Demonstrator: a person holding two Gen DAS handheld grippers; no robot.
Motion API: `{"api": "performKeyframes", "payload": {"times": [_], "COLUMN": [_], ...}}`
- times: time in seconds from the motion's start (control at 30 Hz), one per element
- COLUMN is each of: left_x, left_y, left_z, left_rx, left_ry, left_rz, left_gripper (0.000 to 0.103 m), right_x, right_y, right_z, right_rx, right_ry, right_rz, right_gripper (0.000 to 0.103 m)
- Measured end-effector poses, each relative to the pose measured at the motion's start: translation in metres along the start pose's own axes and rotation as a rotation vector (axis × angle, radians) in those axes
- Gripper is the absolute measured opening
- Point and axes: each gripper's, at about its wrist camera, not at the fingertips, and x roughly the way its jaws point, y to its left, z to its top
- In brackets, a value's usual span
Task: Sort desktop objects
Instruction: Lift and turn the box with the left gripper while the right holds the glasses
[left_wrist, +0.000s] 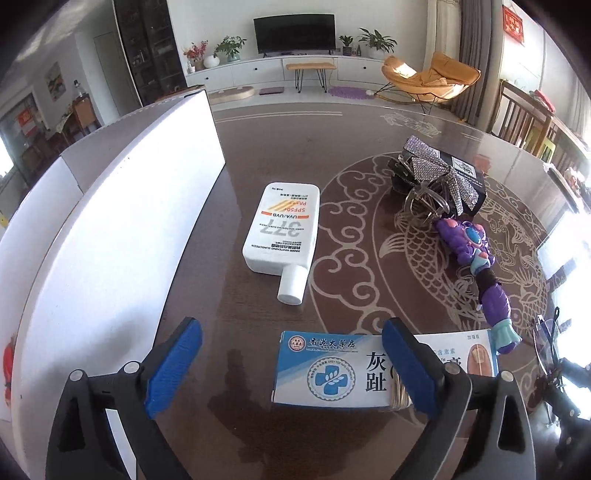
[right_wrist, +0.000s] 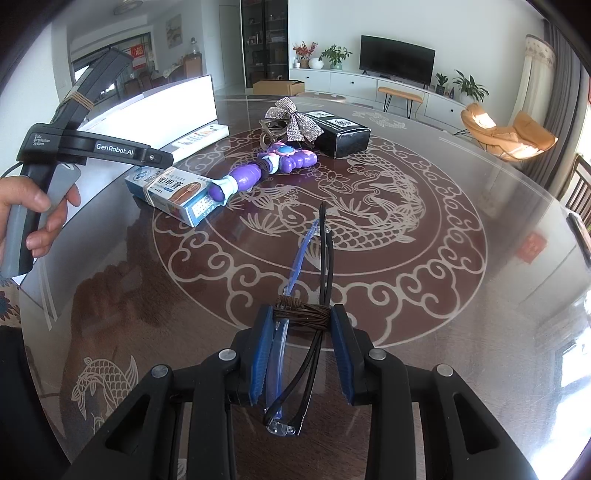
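Note:
My left gripper (left_wrist: 291, 360) is open and hovers low over the dark table, its right finger above a blue-white medicine box (left_wrist: 332, 369); the box also shows in the right wrist view (right_wrist: 173, 194). A white sunscreen bottle (left_wrist: 282, 236) lies flat ahead of it. My right gripper (right_wrist: 301, 350) is shut on a pair of folded glasses (right_wrist: 306, 280) bound with brown cord, held above the table. A purple toy wand (right_wrist: 266, 168) lies beside the box, also seen in the left wrist view (left_wrist: 476, 266). A rhinestone bow hair clip (right_wrist: 295, 120) and a black box (right_wrist: 341, 134) lie behind it.
A white open storage box (left_wrist: 122, 221) stands along the table's left side, seen also in the right wrist view (right_wrist: 159, 110). The left gripper's handle (right_wrist: 66, 144) and the person's hand show at the left. Chairs stand at the far right edge (left_wrist: 524, 118).

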Motion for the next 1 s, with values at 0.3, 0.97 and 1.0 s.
{"api": "performKeyframes", "payload": {"times": [0.3, 0.97, 1.0], "left_x": [-0.034, -0.021, -0.021], "left_y": [0.008, -0.077, -0.073], "left_z": [-0.049, -0.04, -0.041], "left_rx": [-0.063, 0.491, 0.456], "left_ry": [0.094, 0.087, 0.096], "left_rz": [-0.225, -0.213, -0.225], "left_gripper": [0.099, 0.096, 0.082], "right_x": [0.0, 0.0, 0.0], "right_y": [0.0, 0.0, 0.0], "right_z": [0.0, 0.0, 0.0], "right_rx": [0.0, 0.0, 0.0], "right_ry": [0.0, 0.0, 0.0], "right_rz": [0.0, 0.0, 0.0], "right_gripper": [0.033, 0.033, 0.033]}}
